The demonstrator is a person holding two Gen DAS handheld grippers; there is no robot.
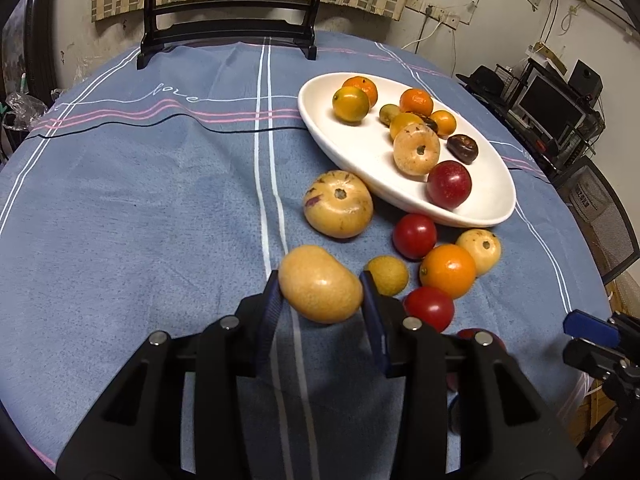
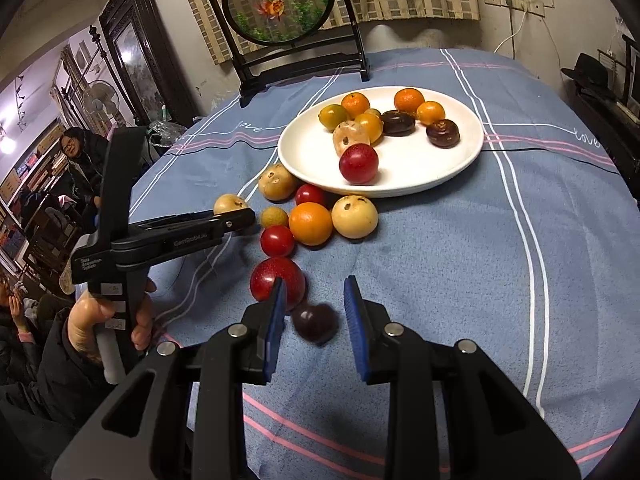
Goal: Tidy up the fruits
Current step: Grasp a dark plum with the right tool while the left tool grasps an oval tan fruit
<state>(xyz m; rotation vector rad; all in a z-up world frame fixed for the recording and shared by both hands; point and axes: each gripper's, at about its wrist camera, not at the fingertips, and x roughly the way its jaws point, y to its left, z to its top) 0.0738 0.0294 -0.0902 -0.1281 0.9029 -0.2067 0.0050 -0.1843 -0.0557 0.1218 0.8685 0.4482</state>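
My left gripper (image 1: 321,294) is shut on an oval tan fruit (image 1: 320,284), held just over the blue cloth. From the right wrist view, the left gripper (image 2: 244,218) shows side-on with the tan fruit (image 2: 228,203) at its tip. A white plate (image 1: 360,156) (image 2: 400,178) holds several oranges, dark fruits and a red plum. Loose fruits lie before it: a big tan fruit (image 1: 339,204), an orange (image 1: 448,270) and red tomatoes (image 1: 414,236). My right gripper (image 2: 315,310) hovers with its pads a narrow gap apart, touching nothing. A blurred dark fruit (image 2: 314,322) lies beneath that gap, beside a red plum (image 2: 276,282).
A round picture in a black stand (image 2: 280,12) stands at the table's far edge. A hand (image 2: 104,320) grips the left tool's handle, and a person (image 2: 76,148) sits beyond the table at left. A monitor (image 1: 552,108) and mesh chair (image 1: 600,208) stand off to the right.
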